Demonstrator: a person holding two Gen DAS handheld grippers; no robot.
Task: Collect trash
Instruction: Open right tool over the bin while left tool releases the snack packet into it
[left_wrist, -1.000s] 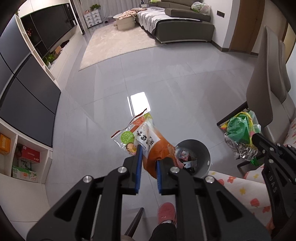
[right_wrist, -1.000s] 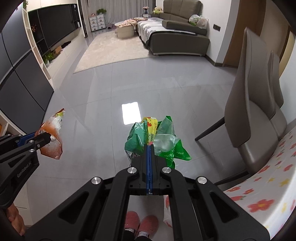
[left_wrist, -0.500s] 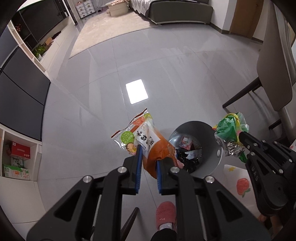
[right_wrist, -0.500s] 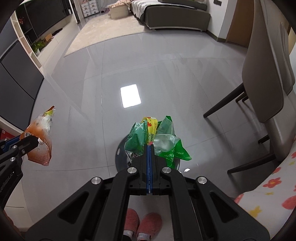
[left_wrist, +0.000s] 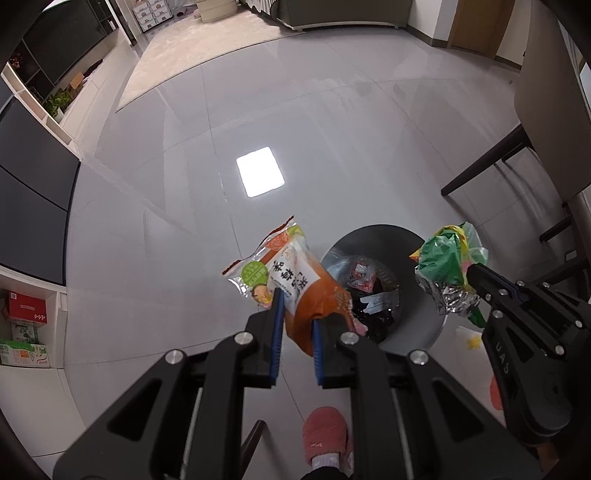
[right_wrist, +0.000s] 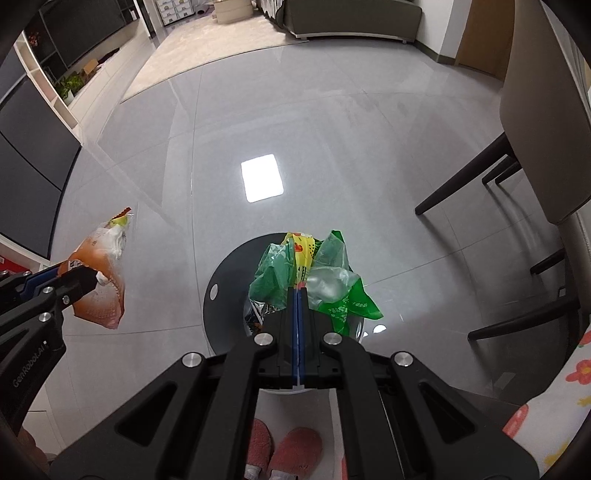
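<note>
A: Right tool (right_wrist: 297, 295)?
B: Pinched tight on a bunch of green plastic wrappers (right_wrist: 314, 277), with a bit of shiny foil hanging under. Sitting right above the grey trash bin (right_wrist: 221, 284). Straight down from there: the bin's open mouth.

A: And the left tool (left_wrist: 295, 314)?
B: Squeezed narrow on an orange snack bag (left_wrist: 291, 280). Long side of the bag sticking up and away from the tool. Hanging just beside the bin's rim, over the floor (left_wrist: 166, 229), not over the hole yet.

A: So, closer to dropping?
B: The right one, probably. Only a let-go needed. For the left, a small slide toward the bin first, maybe.

A: Anything inside the bin?
B: Yes. A red wrapper (left_wrist: 360, 273) and some dark crumpled packets (left_wrist: 376, 306) at the bottom. Still lots of room.

A: Near the bin?
B: Pink slippers (right_wrist: 280, 450) just behind it. Chair legs (right_wrist: 461, 177) off to the right, well apart.
</note>
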